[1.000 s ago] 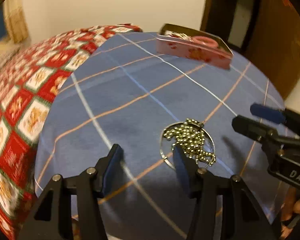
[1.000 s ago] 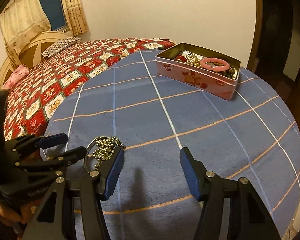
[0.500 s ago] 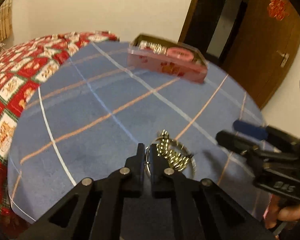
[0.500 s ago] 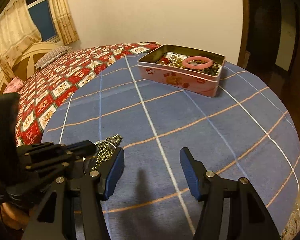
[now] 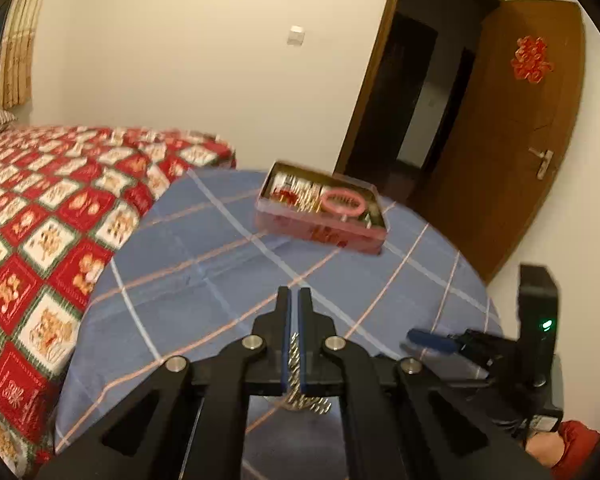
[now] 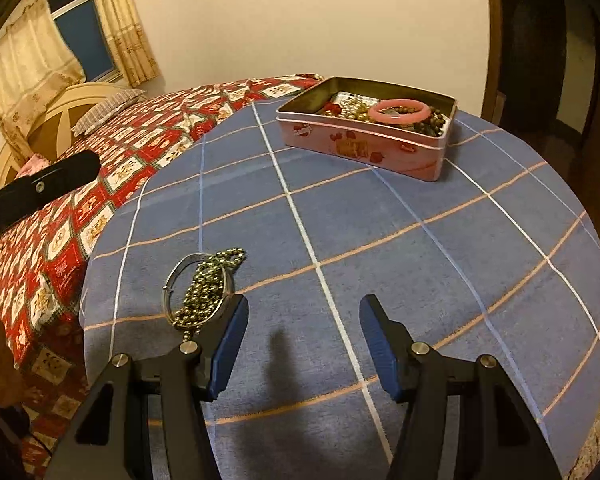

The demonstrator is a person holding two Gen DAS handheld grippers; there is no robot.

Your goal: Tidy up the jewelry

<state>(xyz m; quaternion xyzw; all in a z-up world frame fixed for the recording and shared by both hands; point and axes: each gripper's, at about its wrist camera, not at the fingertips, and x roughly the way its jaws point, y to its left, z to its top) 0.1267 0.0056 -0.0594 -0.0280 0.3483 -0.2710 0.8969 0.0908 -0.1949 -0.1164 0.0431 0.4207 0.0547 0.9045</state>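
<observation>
The left gripper (image 5: 294, 304) is holding its fingers clenched above the bench (image 6: 420, 280). However, the right wrist view is showing the bead chain (image 6: 204, 288) and metal ring (image 6: 171, 276) lying on the cloth at 10 o'clock of the right gripper (image 6: 304, 320), so the left fingers are probably gripping nothing. The right gripper is hovering with fingers released, likely standing by, while the open pink tin (image 6: 364, 148) is sitting at 1 o'clock, presumably as the destination.
</observation>
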